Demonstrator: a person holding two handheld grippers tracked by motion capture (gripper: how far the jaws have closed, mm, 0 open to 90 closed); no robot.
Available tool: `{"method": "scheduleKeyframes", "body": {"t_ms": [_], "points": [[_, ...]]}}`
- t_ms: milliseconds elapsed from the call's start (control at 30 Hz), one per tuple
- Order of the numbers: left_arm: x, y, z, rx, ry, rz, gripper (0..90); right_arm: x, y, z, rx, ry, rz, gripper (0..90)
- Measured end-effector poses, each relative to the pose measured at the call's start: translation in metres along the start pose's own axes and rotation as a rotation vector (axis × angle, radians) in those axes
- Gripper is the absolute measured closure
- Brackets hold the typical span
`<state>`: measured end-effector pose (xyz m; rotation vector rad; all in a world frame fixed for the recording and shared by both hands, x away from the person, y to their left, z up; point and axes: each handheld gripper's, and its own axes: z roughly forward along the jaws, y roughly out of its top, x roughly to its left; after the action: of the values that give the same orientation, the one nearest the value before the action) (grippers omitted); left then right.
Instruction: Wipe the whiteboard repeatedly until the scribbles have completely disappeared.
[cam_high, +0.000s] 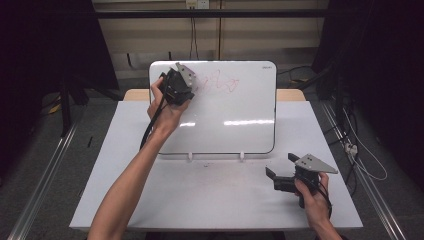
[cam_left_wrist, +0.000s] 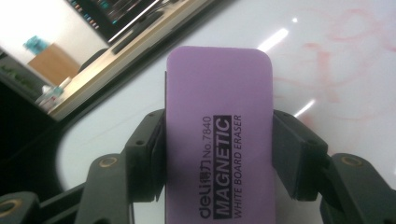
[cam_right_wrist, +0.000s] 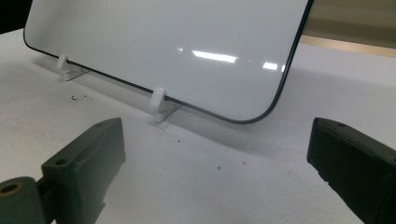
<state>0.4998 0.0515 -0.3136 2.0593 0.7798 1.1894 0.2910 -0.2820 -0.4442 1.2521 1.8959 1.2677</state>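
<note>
High view: whiteboard (cam_high: 235, 120) on table (cam_high: 200, 200), red scribbles (cam_high: 222, 81).

Both forearms were bare, no sleeves visible. The left gripper (cam_high: 176, 86) and right gripper (cam_high: 286, 176) were matte black, each topped by a grey three-cornered plate and trailing a black cable. The jaws were blocky black pads on links fastened with brass-coloured screws
</note>
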Motion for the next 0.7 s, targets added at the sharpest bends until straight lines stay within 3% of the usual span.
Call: {"method": "scheduleKeyframes", "body": {"t_ms": [233,300,400,700], "points": [[-0.041,-0.004,-0.005,-0.026,-0.078,0.037,41.1,0.001,0.0,-0.001,-0.005,0.004,-0.006,4.0],[-0.045,-0.005,-0.006,-0.031,-0.071,0.044,41.1,0.001,0.0,-0.001,-0.005,0.004,-0.005,4.0],[-0.036,-0.003,-0.004,-0.036,-0.094,0.033,41.2,0.0,0.0,-0.001,-0.005,0.004,-0.004,4.0],[0.012,0.015,0.006,-0.033,-0.003,-0.059,41.1,-0.001,-0.001,-0.001,-0.005,0.006,0.001,4.1]]}}
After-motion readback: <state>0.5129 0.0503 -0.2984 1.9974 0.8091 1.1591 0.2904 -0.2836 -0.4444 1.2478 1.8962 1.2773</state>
